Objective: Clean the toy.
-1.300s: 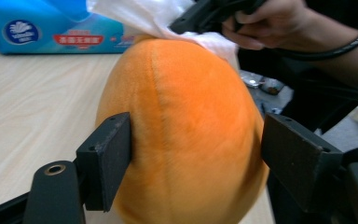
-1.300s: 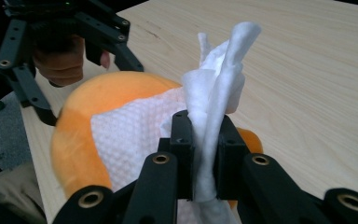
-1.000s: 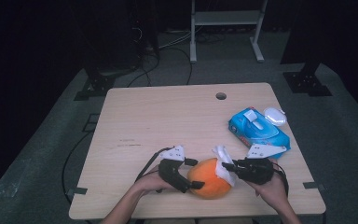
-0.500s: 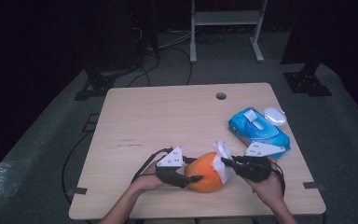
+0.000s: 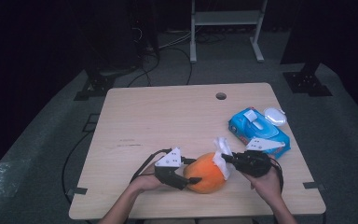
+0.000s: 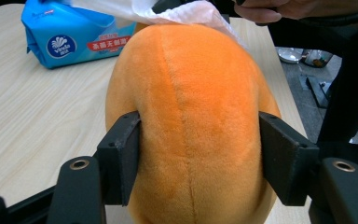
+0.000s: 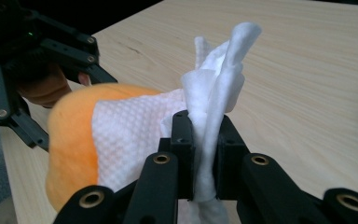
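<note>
1. Work in hand: wiping the orange plush toy (image 5: 206, 172) with a white wet wipe (image 5: 222, 153). The toy sat on the bench (image 5: 168, 116) near its front edge, between the two hands.
2. Left gripper (image 5: 186, 177): jaws had just closed in and then eased slightly; in the left gripper view both pads pressed the plush sides – gripping the toy (image 6: 191, 121), steadying it.
3. Right gripper (image 5: 225, 158): jaws clamped tight on the bunched wipe (image 7: 214, 116), which stuck up between them; the free flap lay draped on the toy's near end (image 7: 74, 140).
4. Progress, my read: wipe was already out of the blue pack (image 5: 257, 129) and in contact with the toy, so the wiping was in its early or middle part – most of the orange surface had no wipe on it. Left to do: cover the rest of it, then let go of both.
5. Pose: both forearms came in from the bench's front edge, the left hand (image 5: 144, 182) low and roughly level, pointing toward the toy from its left; the right hand (image 5: 265, 179) angled inward from the right (jaws aimed at the toy's upper end).
6. A small white lid-like item (image 5: 275, 115) lay just beyond the pack, untouched.
</note>
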### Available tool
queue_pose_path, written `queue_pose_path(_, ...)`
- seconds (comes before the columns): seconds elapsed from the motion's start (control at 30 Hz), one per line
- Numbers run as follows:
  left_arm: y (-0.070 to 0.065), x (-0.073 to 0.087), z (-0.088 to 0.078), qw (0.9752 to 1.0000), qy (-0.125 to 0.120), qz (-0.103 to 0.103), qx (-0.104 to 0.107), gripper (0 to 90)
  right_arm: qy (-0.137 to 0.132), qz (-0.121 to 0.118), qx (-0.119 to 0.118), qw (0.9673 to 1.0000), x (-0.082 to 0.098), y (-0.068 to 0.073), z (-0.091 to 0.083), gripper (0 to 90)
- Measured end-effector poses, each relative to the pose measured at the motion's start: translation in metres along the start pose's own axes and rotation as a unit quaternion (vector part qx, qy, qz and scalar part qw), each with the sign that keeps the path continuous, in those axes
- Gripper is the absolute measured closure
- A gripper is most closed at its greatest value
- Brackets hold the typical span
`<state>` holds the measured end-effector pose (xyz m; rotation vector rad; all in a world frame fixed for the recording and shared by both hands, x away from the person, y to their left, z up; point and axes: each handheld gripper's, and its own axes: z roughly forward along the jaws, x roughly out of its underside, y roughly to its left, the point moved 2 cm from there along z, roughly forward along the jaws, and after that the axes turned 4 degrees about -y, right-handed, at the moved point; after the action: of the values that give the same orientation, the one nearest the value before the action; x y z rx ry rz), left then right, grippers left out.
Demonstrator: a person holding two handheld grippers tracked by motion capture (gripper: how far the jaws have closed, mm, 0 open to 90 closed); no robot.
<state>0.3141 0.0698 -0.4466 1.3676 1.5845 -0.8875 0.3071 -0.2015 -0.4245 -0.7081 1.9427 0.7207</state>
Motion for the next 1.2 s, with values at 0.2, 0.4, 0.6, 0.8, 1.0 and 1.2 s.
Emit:
queue_pose_path(0.2,-0.002,-0.002,0.002,0.9999,0.004,0.016,0.004,34.4,0.001,-0.005,0.004,1.0000,-0.002,0.002,-0.003,80.3)
queue_pose_path(0.4,-0.001,0.000,0.000,1.0000,-0.002,0.005,0.001,33.0,0.002,-0.036,-0.005,0.9993,-0.007,0.016,0.000,80.3)
queue_pose_path(0.6,-0.004,-0.004,0.004,1.0000,-0.003,0.009,0.001,33.2,0.002,-0.037,0.021,0.9991,-0.005,0.011,-0.004,80.6)
queue_pose_path(0.8,-0.007,-0.006,0.006,0.9998,0.002,0.017,-0.003,33.1,0.001,-0.078,-0.005,0.9969,-0.014,0.037,0.002,80.5)
queue_pose_path(1.0,-0.008,-0.010,0.010,0.9999,0.002,0.014,-0.009,32.4,-0.001,-0.060,0.008,0.9981,-0.011,0.028,-0.002,80.7)
queue_pose_path(1.2,-0.008,-0.011,0.011,0.9999,0.003,0.009,-0.014,33.3,-0.003,-0.088,-0.030,0.9957,-0.016,0.047,0.005,80.7)
